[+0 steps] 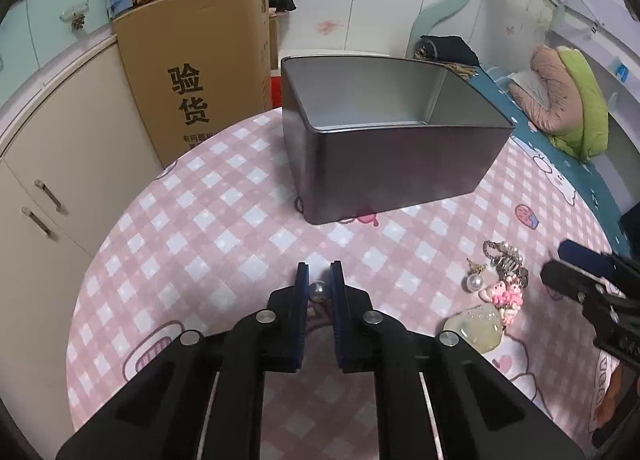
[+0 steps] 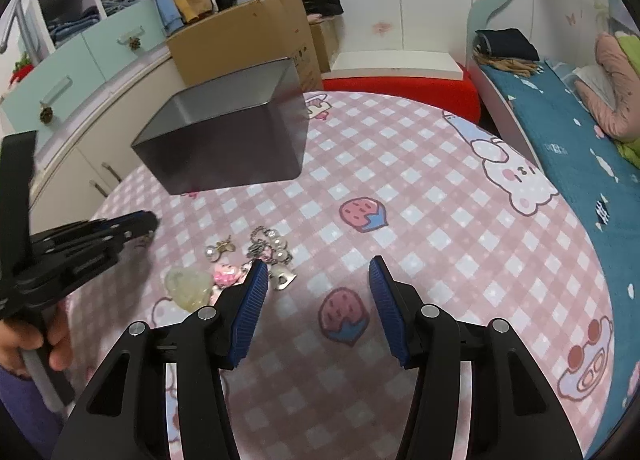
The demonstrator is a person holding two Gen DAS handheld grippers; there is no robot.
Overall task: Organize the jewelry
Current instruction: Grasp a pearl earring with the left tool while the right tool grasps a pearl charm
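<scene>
The left gripper is pinching a pearl earring; next likely calls for carrying it over the open metal tin. The right gripper is hovering wide open, empty, beside the remaining jewelry pile.

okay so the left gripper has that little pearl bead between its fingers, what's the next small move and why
Probably lift the left gripper and carry the pearl bead forward over the open metal tin. The fingers are closed on the bead, the tin stands straight ahead with its top open, and no jewelry shows in the visible part of its inside. The rest of the jewelry pile waits to the right, near the open right gripper.
</scene>
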